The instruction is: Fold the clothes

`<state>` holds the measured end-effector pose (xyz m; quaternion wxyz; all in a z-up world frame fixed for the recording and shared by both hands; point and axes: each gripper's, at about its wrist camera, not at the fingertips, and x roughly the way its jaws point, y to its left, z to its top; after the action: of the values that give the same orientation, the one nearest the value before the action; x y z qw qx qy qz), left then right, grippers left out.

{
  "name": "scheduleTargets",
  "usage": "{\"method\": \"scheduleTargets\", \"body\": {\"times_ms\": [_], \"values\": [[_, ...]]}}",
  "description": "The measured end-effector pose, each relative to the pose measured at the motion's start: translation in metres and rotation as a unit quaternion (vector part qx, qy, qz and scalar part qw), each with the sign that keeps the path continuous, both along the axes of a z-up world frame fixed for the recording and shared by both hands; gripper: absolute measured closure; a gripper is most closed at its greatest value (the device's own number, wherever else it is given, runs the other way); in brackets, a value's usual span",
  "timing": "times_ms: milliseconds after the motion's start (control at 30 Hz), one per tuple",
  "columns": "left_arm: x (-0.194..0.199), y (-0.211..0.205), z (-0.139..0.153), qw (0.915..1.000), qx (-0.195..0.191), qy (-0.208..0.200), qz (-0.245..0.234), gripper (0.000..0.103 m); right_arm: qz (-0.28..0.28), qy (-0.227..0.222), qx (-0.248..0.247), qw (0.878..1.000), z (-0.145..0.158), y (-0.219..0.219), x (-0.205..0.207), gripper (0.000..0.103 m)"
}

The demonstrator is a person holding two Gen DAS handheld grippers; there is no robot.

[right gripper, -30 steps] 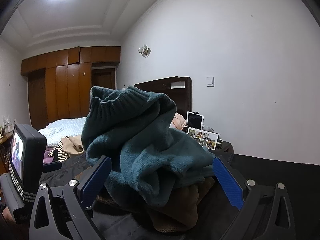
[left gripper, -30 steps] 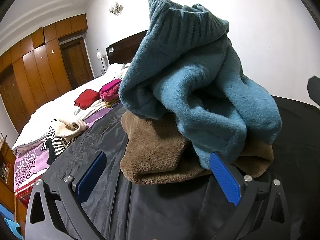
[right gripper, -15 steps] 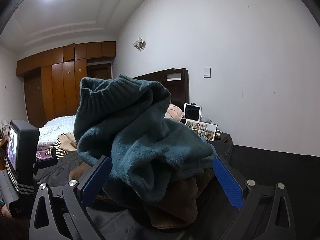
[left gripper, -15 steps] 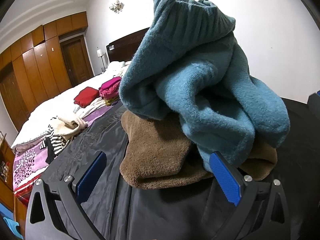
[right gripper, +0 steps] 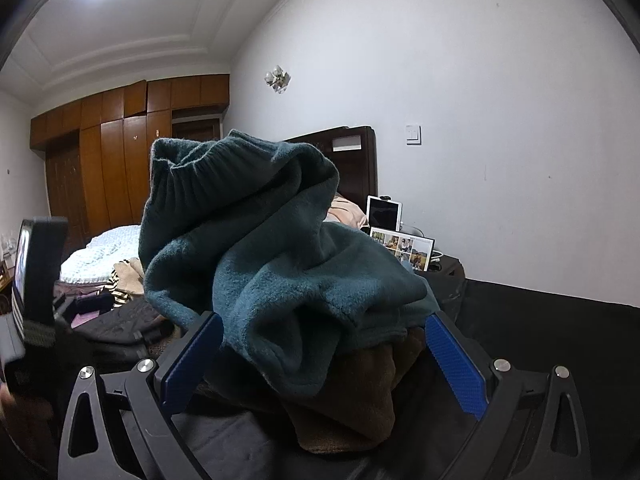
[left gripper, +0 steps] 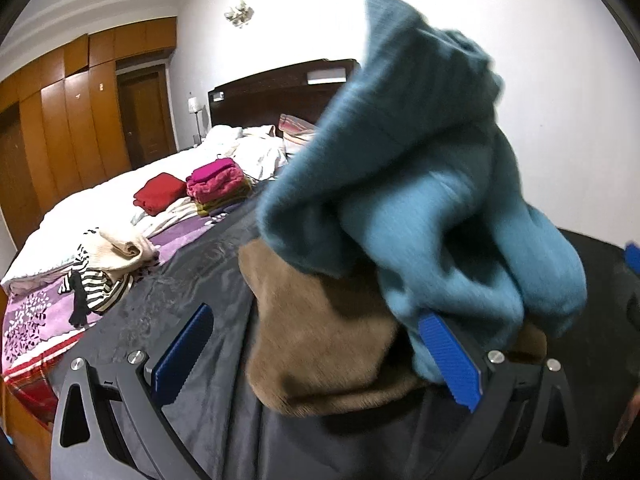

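Left view swung right | teal sweater (left gripper: 420,184) heaped on brown garment (left gripper: 320,344) | both grippers' fingers wide apart, empty

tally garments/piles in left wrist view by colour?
Teal sweater: 1
Brown garment under it: 1
Red folded garment: 1
Magenta-topped stack: 1
Cream garment: 1
Black-and-white striped garment: 1
Total: 6
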<state>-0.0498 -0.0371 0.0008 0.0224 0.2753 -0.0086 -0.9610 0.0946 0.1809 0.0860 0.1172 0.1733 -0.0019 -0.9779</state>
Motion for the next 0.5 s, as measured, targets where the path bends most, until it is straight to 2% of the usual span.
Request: {"method": "scheduleTargets", "body": {"times_ms": [167, 333, 500], "values": [[-0.008, -0.007, 0.008, 0.9994, 0.014, 0.003, -0.030, 0.000, 0.001, -0.010, -0.002, 1.000, -0.004, 0.001, -0.004, 0.000], [0.005, -0.013, 0.015, 0.9969, 0.024, 0.020, -0.072, 0.000, 0.000, -0.013, -0.002, 1.000, -0.007, 0.001, -0.006, 0.000], [0.011, -0.031, 0.022, 0.9963, 0.026, 0.046, -0.067, 0.000, 0.001, -0.019, -0.012, 1.000, -0.009, 0.005, -0.010, 0.000]]}}
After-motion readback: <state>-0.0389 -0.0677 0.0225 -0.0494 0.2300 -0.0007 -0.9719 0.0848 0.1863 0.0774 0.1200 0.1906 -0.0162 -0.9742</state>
